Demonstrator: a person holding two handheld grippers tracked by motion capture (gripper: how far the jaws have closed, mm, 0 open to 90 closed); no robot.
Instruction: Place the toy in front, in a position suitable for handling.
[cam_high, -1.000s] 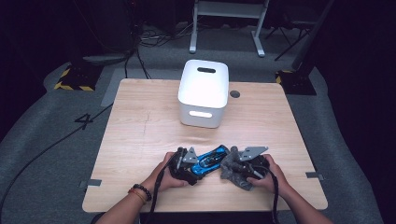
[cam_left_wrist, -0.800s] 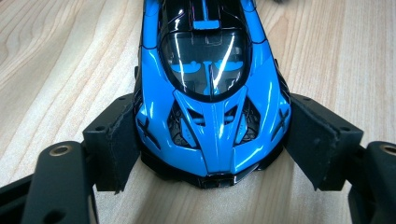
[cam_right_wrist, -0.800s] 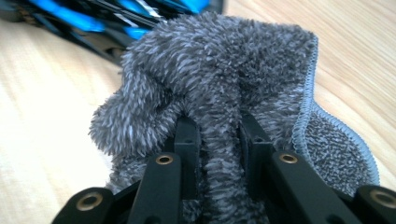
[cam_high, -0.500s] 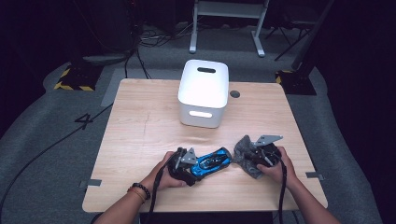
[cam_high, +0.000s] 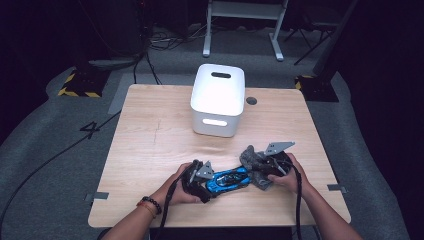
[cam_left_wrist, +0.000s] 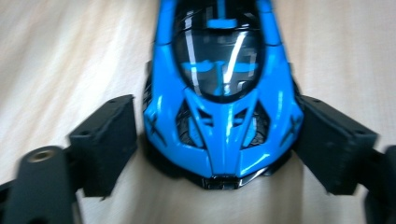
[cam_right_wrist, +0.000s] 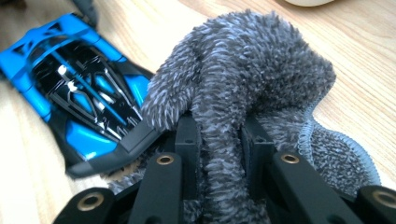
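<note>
A blue toy car (cam_high: 227, 180) with a black canopy lies on the wooden table (cam_high: 150, 135) near its front edge. My left gripper (cam_high: 212, 184) reaches around one end of the car (cam_left_wrist: 224, 116). Its jaws have just been opening and stand on either side of the body, with a narrow gap at one pad. My right gripper (cam_high: 261, 172) is shut on a fluffy grey cloth (cam_high: 250, 159) just right of the car. In the right gripper view the cloth (cam_right_wrist: 252, 70) bulges up between the jaws of my right gripper (cam_right_wrist: 219, 135), and the car (cam_right_wrist: 74, 88) lies beside it at the left.
A white rounded container (cam_high: 218, 100) with a slot in its top stands at the back middle of the table. A small dark round spot (cam_high: 251, 100) lies to its right. Bare wood stretches across the left half and the right back corner.
My right gripper has drawn the grey cloth to the right, off the car's end. The left hand and the car have stayed in place.
</note>
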